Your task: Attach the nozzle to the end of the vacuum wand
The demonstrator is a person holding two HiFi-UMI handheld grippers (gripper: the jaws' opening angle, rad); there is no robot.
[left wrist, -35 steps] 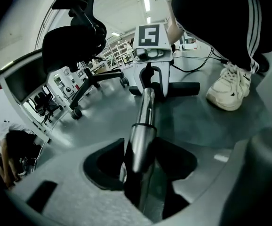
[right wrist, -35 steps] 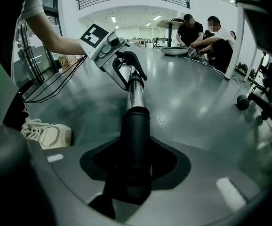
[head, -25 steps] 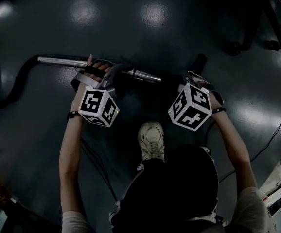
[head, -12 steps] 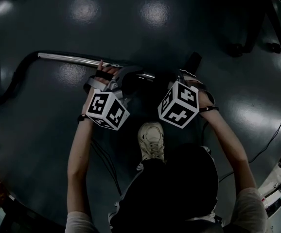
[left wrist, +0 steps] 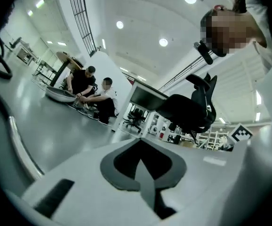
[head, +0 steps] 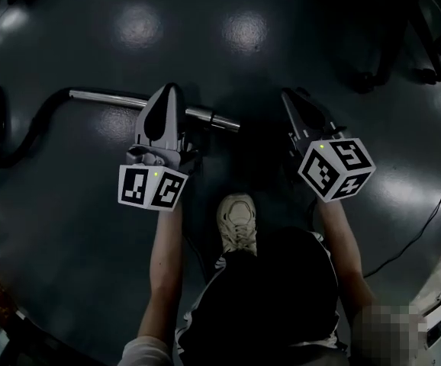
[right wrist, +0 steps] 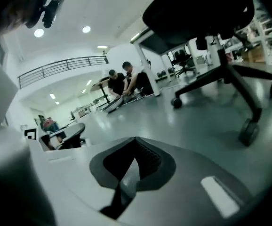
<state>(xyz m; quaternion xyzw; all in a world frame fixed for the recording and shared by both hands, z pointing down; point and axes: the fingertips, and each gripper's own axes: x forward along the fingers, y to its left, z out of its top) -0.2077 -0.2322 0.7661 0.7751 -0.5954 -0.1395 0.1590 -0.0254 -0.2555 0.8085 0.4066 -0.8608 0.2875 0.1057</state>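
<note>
The vacuum wand (head: 129,102), a chrome tube, lies on the dark floor, with its black hose (head: 22,136) curving off to the left. Its right end (head: 232,123) runs into shadow, and I cannot make out the nozzle there. My left gripper (head: 168,91) hovers above the wand's middle, shut and empty. My right gripper (head: 291,97) hangs to the right of the wand's end, also shut and empty. In the left gripper view the jaws (left wrist: 143,178) meet with nothing between them. The right gripper view shows its jaws (right wrist: 129,173) closed the same way.
The person's shoe (head: 238,219) stands between the two arms. A cable (head: 426,212) trails across the floor at the right. Chair bases (head: 373,75) stand at the upper right, and an office chair (right wrist: 206,13) looms close. Two people (left wrist: 91,95) crouch on the floor far off.
Both grippers came away from the wand, rose and rolled, so that their cubes now sit nearer me. Their jaws have closed. The wand stays on the floor.
</note>
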